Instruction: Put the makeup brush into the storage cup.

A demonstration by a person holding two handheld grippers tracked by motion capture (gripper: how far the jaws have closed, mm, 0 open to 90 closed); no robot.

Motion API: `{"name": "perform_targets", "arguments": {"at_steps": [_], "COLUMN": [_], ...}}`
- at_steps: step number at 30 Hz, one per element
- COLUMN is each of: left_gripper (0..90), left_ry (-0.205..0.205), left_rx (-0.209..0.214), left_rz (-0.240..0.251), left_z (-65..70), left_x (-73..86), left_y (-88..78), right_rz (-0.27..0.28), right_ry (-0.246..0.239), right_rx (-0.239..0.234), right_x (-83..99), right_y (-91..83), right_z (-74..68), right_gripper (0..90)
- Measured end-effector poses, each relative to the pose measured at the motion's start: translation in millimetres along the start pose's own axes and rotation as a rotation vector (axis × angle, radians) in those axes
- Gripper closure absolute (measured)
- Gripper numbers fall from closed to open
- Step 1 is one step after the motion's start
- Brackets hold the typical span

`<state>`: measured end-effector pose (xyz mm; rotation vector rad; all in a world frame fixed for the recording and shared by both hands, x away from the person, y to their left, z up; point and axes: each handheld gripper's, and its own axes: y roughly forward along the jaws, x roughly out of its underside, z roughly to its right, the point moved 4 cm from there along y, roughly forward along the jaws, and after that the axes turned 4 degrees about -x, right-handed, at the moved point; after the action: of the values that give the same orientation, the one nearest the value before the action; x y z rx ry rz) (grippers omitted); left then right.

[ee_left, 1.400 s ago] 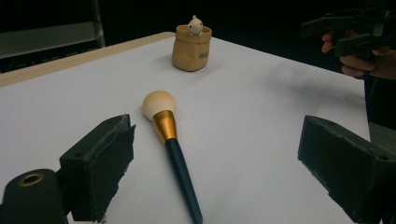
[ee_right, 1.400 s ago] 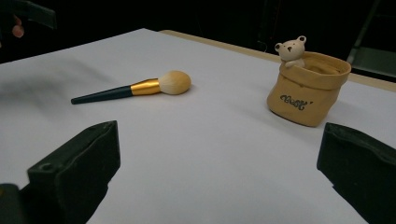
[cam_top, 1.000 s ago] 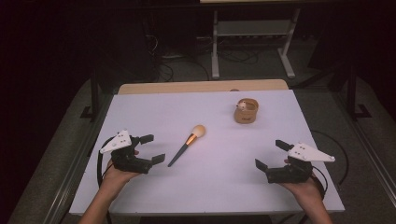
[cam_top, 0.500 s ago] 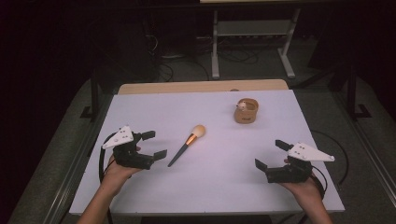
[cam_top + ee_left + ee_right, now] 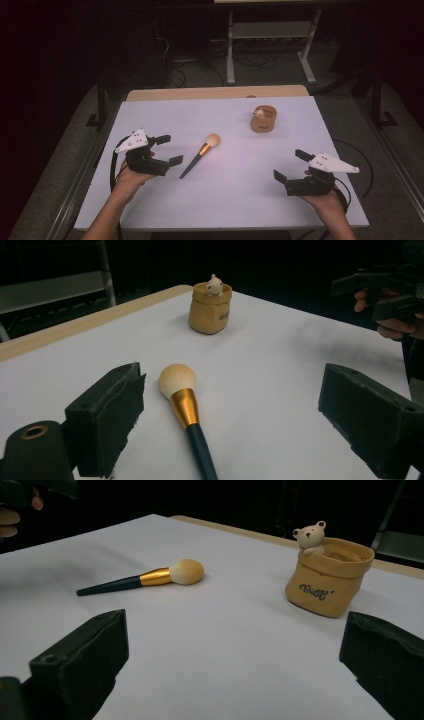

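Left gripper (image 5: 164,149) jaws apart, straddling makeup brush (image 5: 200,155) handle end, lined up for grasp. Right gripper (image 5: 289,165) jaws apart, idle, well apart from bear pot (image 5: 263,118) on worktop (image 5: 230,190).

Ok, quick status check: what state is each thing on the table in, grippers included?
Makeup brush: lying flat on the table, bristle head pointing away from the person, untouched.
Tan pouch: upright, open at the top, a small bear figure at its rim.
Left gripper: open, empty, jaws beside the brush handle.
Right gripper: open, empty, apart from both things.

Makeup brush (image 5: 186,412) between wide-apart jaws
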<state>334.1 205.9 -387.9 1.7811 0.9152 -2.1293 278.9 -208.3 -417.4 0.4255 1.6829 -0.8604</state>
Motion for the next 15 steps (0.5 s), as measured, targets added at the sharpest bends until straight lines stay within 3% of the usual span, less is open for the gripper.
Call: {"name": "perform_targets", "arguments": {"at_steps": [15], "left_gripper": [10.2], "left_ry": [0.009], "left_rx": [0.011], "left_rz": [-0.028], "left_z": [-3.4], "left_x": [-9.3], "left_y": [19.1], "right_rz": [0.005], "right_ry": [-0.006], "right_rx": [0.001], "right_x": [-0.7], "right_y": [-0.6], "right_z": [0.5], "right_gripper": [0.0]}}
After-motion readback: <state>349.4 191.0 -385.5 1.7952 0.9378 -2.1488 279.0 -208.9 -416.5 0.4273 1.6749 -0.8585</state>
